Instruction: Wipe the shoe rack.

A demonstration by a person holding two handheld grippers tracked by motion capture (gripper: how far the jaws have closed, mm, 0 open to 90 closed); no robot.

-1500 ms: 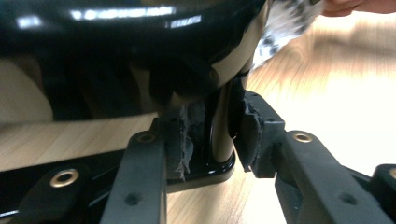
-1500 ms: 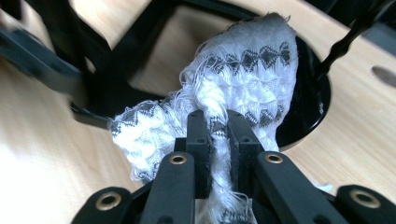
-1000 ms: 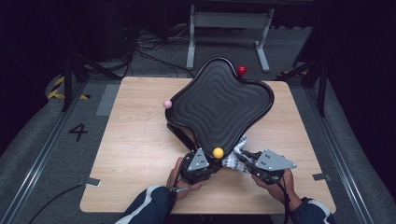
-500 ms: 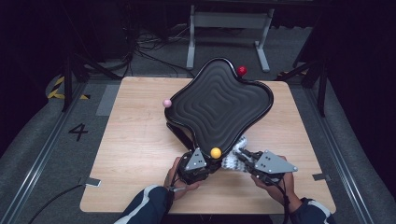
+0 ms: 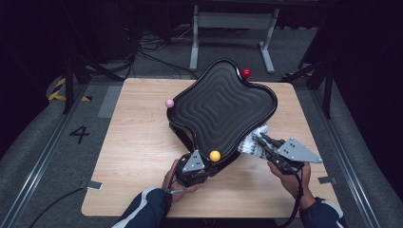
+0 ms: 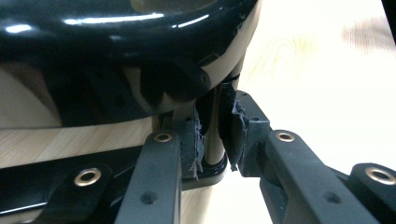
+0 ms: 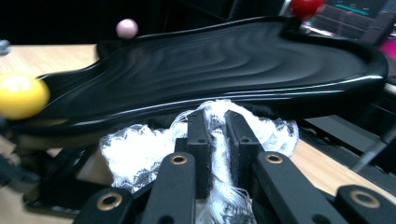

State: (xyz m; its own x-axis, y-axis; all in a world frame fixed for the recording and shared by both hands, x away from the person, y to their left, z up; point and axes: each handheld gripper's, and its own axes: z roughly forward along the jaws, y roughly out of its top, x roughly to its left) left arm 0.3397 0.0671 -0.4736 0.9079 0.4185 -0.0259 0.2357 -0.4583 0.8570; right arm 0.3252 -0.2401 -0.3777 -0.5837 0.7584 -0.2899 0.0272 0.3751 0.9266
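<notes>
place: lab recording bay | evidence: dark surround, floor rails (image 5: 33,190), loose cables (image 5: 157,52), metal stand (image 5: 228,21), number 4 marking (image 5: 79,134), lone wooden counter (image 5: 138,142)

Dark surroundings, lit table (image 5: 142,156); glare bleaches the left gripper view; near parts blur.

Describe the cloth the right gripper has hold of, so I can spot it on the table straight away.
Start at the big black wavy tray in the middle of the wooden table. At its near right edge, the right gripper is shut on a white lacy cloth tucked under the rim. It is the one soft, pale, patterned thing; the yellow ball beside it is round and glossy.
</notes>
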